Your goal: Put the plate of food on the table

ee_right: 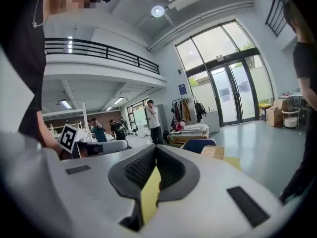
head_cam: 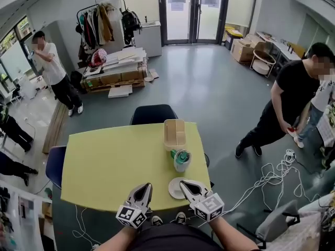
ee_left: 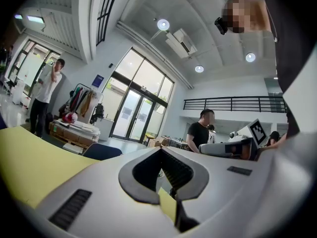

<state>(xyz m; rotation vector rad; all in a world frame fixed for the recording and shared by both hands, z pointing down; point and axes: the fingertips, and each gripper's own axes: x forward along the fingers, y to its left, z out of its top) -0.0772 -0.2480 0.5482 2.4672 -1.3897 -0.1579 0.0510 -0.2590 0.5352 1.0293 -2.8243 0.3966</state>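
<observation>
A small white plate (head_cam: 174, 189) lies at the front edge of the yellow-green table (head_cam: 115, 166); I cannot tell what is on it. My right gripper (head_cam: 188, 185) hangs over the plate's right rim, jaws together with nothing between them. My left gripper (head_cam: 143, 190) is a little to the plate's left, over the table edge, also shut and empty. In the left gripper view the shut jaws (ee_left: 159, 152) point across the table, with the right gripper (ee_left: 233, 148) beside them. In the right gripper view the shut jaws (ee_right: 156, 150) point toward the room, with the left gripper (ee_right: 99, 147) alongside.
A cup with green contents (head_cam: 181, 160) stands just behind the plate, and a wooden box (head_cam: 175, 134) sits at the table's far edge. A dark chair (head_cam: 153, 114) is behind the table, another (head_cam: 55, 165) at its left. Cables (head_cam: 267, 177) trail on the floor right. People stand around.
</observation>
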